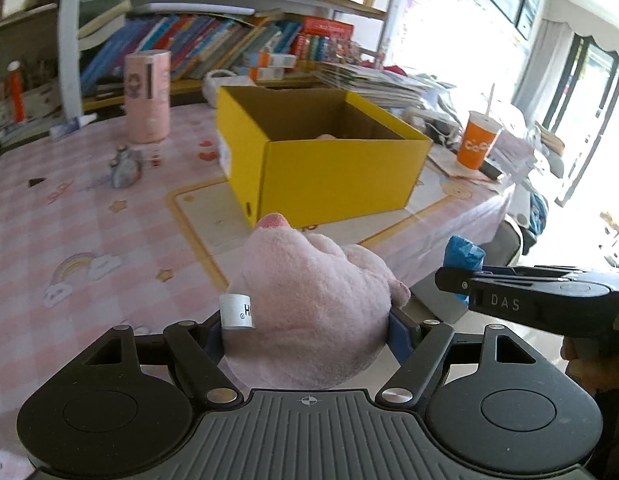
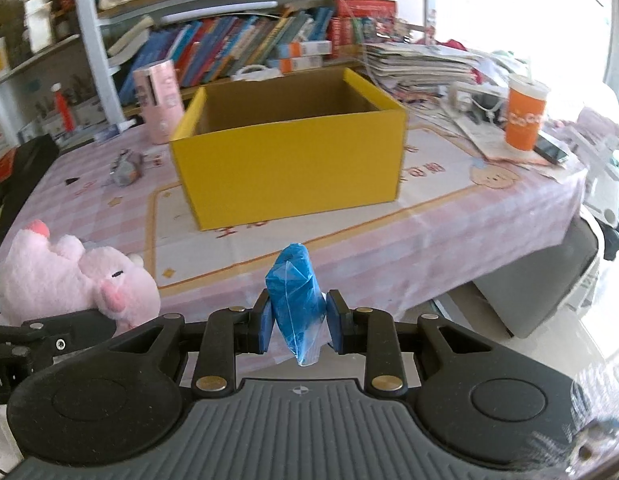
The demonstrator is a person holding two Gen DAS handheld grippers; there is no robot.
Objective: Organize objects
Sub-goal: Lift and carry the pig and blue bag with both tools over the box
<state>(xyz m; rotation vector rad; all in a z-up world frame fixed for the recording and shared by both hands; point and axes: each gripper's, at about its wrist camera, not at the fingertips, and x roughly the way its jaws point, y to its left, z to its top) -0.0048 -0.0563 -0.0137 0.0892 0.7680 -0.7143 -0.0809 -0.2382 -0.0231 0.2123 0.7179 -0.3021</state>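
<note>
My left gripper (image 1: 305,336) is shut on a pink plush pig (image 1: 309,300) and holds it above the near table edge; the pig also shows at the left of the right wrist view (image 2: 69,276). My right gripper (image 2: 297,316) is shut on a blue plastic-wrapped bundle (image 2: 295,292), also seen in the left wrist view (image 1: 463,254). An open yellow cardboard box (image 1: 333,168) stands ahead on the table (image 2: 289,164); something pink lies inside it (image 1: 327,136).
A pink cylinder (image 1: 146,96), a small grey figurine (image 1: 125,166) and an orange cup (image 1: 478,140) stand on the pink checked tablecloth (image 1: 89,232). Bookshelves (image 1: 213,40) and stacked papers (image 1: 373,82) lie behind. A grey bin (image 2: 541,288) sits off the table's right edge.
</note>
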